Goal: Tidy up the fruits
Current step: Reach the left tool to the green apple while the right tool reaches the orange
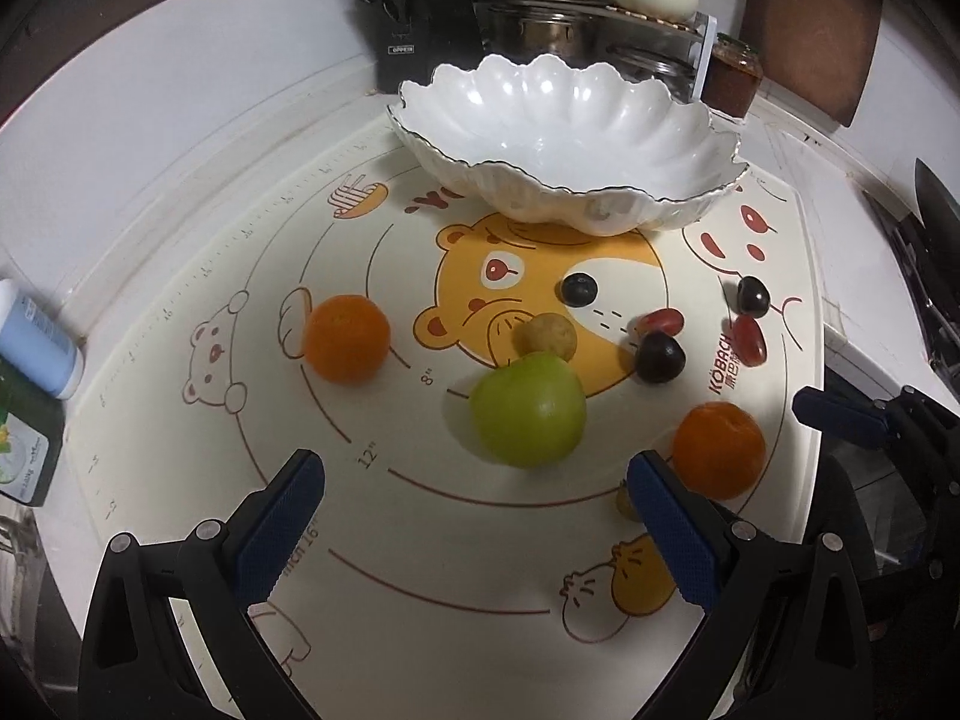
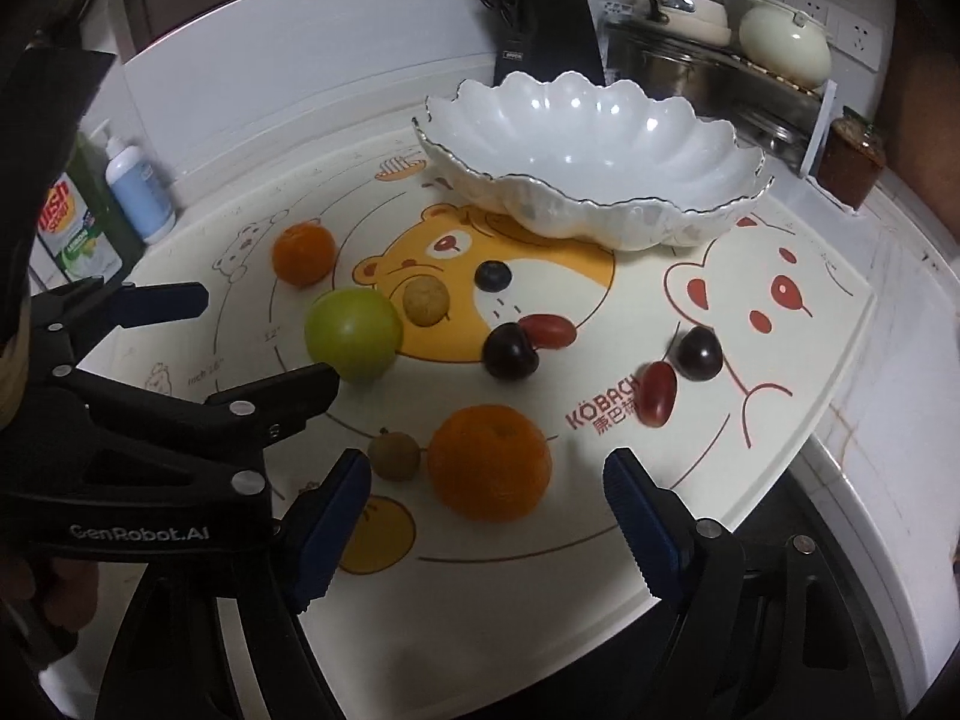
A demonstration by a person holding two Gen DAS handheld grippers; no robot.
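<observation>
Ahead at twelve o'clock, orange (image 2: 489, 463) sits before right gripper (image 2: 486, 522), wide open, empty; centre it, then squeeze gently.

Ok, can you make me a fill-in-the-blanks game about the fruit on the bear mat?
1. The white scalloped bowl has ____ fruit inside it.
2. The biggest fruit on the mat, beside the beige ball fruit, is coloured ____.
3. The number of oranges on the mat is ____.
4. The fruit nearest the right claw is an ____.

Missing words: no; green; two; orange
</observation>
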